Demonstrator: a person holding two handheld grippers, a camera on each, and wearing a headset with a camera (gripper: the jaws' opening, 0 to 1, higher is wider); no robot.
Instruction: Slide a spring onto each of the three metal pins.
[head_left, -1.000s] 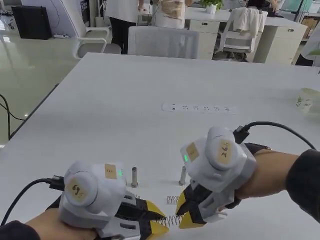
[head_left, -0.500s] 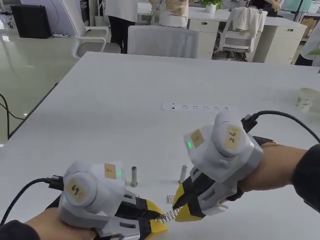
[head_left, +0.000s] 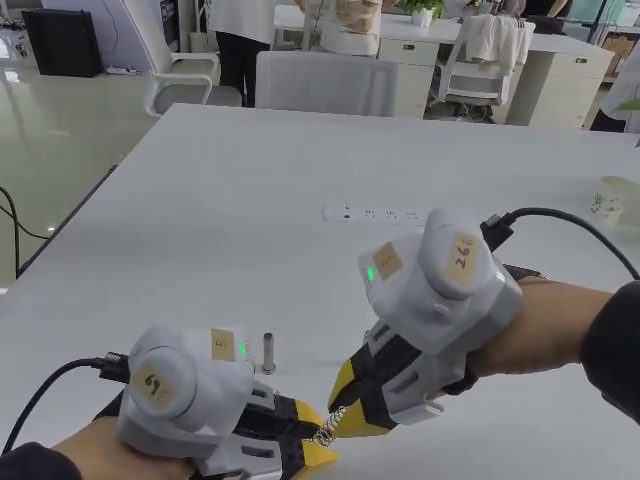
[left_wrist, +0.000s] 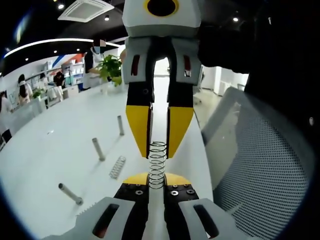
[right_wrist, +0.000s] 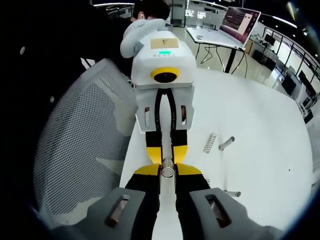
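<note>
- Metal spring (left_wrist: 157, 165) bridges the short gap between the two claws, low in the centre of the left gripper view. It is off the table and on no pin.
- Left gripper (left_wrist: 156, 182) has its jaws drawn almost together on the bottom end of the coil.
- Right gripper (left_wrist: 159, 149) comes down from the top of that view, with its yellow tips closed to the coil's width on the other end.
- Three bare pins stand at the left of that view: far pin (left_wrist: 120, 125), middle pin (left_wrist: 98, 149) and near pin (left_wrist: 70, 194). A loose spring (left_wrist: 117, 167) lies on the white table (left_wrist: 65, 135) among them.
- With both claws gripping, any pull apart or twist between them would probably stretch or kink the coil.
- If one claw lets go while the coil is bent, it could flick out and roll off the table edge.
- A hard pinch across the bore might flatten it, so a pin would jam.
- A low sweep towards the pins could topple them.
</note>
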